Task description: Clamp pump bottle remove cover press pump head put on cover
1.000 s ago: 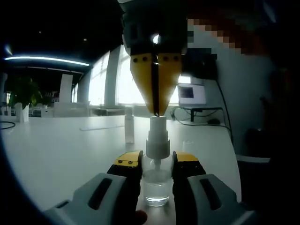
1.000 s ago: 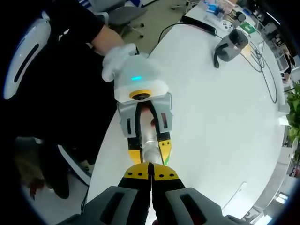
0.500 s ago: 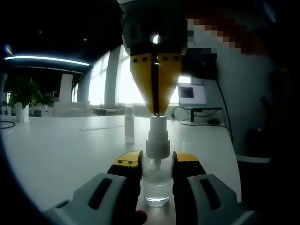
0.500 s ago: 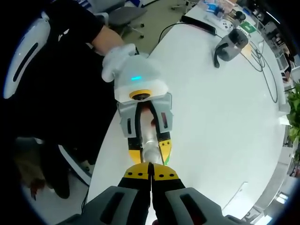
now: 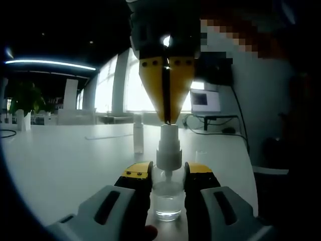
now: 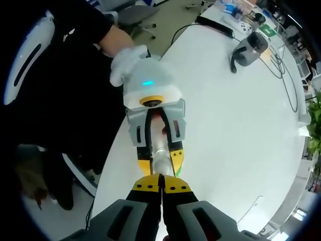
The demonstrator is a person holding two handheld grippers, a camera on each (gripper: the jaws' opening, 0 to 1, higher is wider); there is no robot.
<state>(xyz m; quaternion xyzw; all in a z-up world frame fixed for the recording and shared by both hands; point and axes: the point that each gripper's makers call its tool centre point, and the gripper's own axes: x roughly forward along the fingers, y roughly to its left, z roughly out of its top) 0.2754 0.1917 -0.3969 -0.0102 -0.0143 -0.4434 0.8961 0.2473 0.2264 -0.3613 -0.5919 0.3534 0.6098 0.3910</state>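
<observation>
The pump bottle (image 5: 167, 198) stands upright on the white surface (image 5: 70, 165), near its edge. It is small and clear, with a little clear liquid at the bottom. Its white pump head (image 5: 168, 145) is bare, so the cover looks already off. A small clear cover-like thing (image 5: 200, 155) stands on the surface just behind and to the side, but it is too faint to be sure.

The left tool (image 5: 168, 173) grips the bottle, one jaw on each side of the glass. In the right gripper view the left tool (image 6: 159, 159) shows from above, clenched on the bottle (image 6: 159, 161), held by a gloved hand (image 6: 125, 63).

The right tool (image 5: 167, 118) comes down from above with its jaws pressed tight together, holding nothing. Its tip touches the top of the pump head. In its own view the right tool (image 6: 161, 187) sits right over the bottle.

So clamping and taking the cover off look done. The pressing step looks to be happening now. Putting the cover back on is left.

Further back stand a thin tall bottle (image 5: 138, 133) and a screen (image 5: 204, 100).
</observation>
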